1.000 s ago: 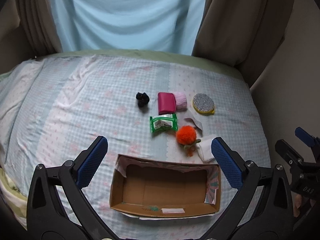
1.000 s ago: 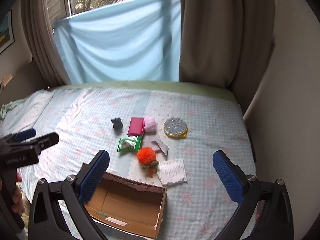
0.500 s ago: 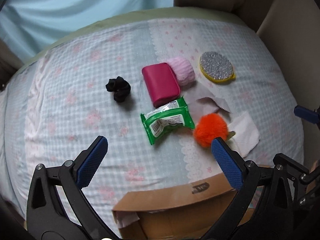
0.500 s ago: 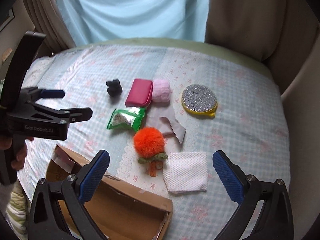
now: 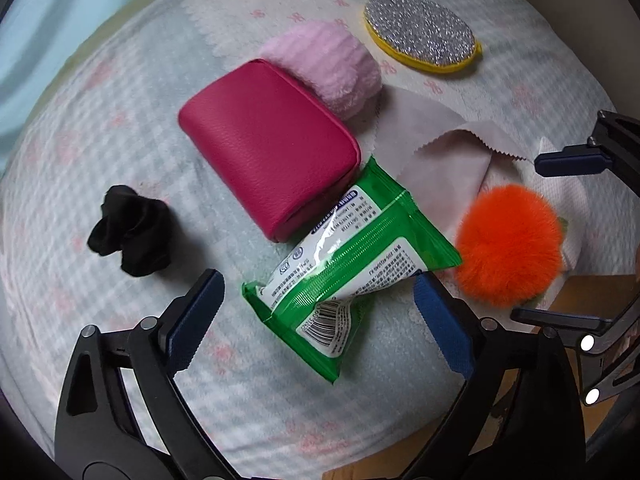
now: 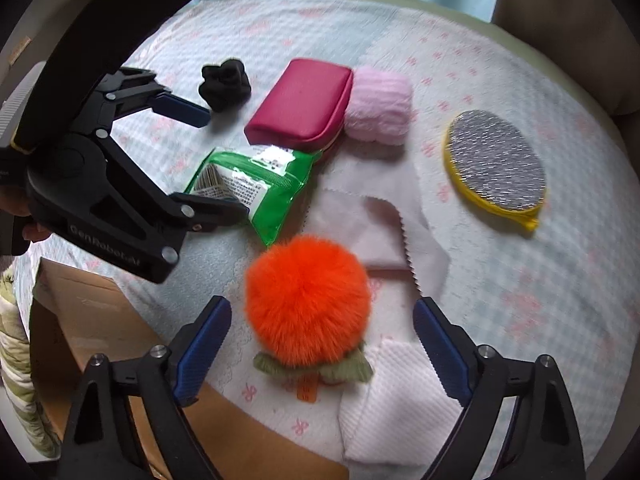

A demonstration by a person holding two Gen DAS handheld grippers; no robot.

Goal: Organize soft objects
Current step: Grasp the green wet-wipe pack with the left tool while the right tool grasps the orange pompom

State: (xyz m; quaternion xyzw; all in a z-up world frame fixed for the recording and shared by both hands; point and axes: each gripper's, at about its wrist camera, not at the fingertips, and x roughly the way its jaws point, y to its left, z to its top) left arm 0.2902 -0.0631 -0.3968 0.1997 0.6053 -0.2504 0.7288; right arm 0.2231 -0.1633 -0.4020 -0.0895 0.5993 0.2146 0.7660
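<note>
Soft items lie on the bed. My left gripper [image 5: 316, 320] is open, its fingers on either side of the near end of a green wipes packet [image 5: 344, 264], low over it. My right gripper [image 6: 320, 348] is open and straddles an orange pompom [image 6: 306, 300] from above. The packet [image 6: 256, 184] and the left gripper [image 6: 200, 160] also show in the right wrist view. The pompom [image 5: 508, 240] shows in the left wrist view. Beyond lie a magenta pouch [image 5: 268, 152], a pink fluffy roll [image 5: 332, 64], a black scrunchie [image 5: 132, 232] and a grey cloth [image 5: 440, 152].
A cardboard box [image 6: 80, 320] sits at the near edge of the bed, its rim just below both grippers. A silver and yellow scrub pad [image 6: 496, 160] lies to the right. A white textured cloth [image 6: 400, 400] lies under the pompom's near side.
Both grippers have moved forward and down toward the items. The left one now straddles the wipes packet and the right one straddles the pompom. Both stay open.
</note>
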